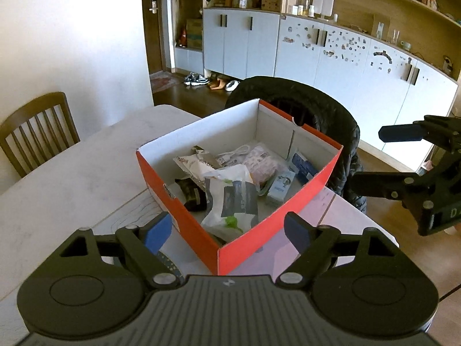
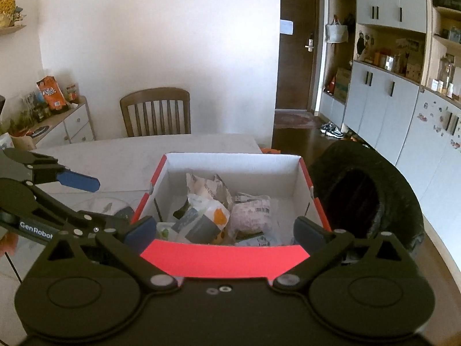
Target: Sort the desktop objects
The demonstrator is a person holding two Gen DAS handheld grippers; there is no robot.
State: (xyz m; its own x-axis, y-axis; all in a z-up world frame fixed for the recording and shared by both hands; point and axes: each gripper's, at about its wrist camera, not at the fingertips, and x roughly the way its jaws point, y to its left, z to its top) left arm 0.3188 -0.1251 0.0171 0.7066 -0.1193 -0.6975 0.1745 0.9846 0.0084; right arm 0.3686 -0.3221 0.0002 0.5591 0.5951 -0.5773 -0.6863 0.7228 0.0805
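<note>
— So where was the red cardboard box with white inside [image 1: 288,219]?
— On the pale table [image 1: 72,178], near its far corner, full of packets.
— And the left gripper [image 1: 227,232]?
— Wide, holding nothing, at the box's near corner.
— The right gripper [image 2: 224,230]?
— Wide too, empty, by the box's near wall.

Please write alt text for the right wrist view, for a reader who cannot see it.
An open red cardboard box with white inside, full of small packets, sits on a pale table between the open, empty right gripper fingers. The left gripper reaches in from the left, also open.
</note>
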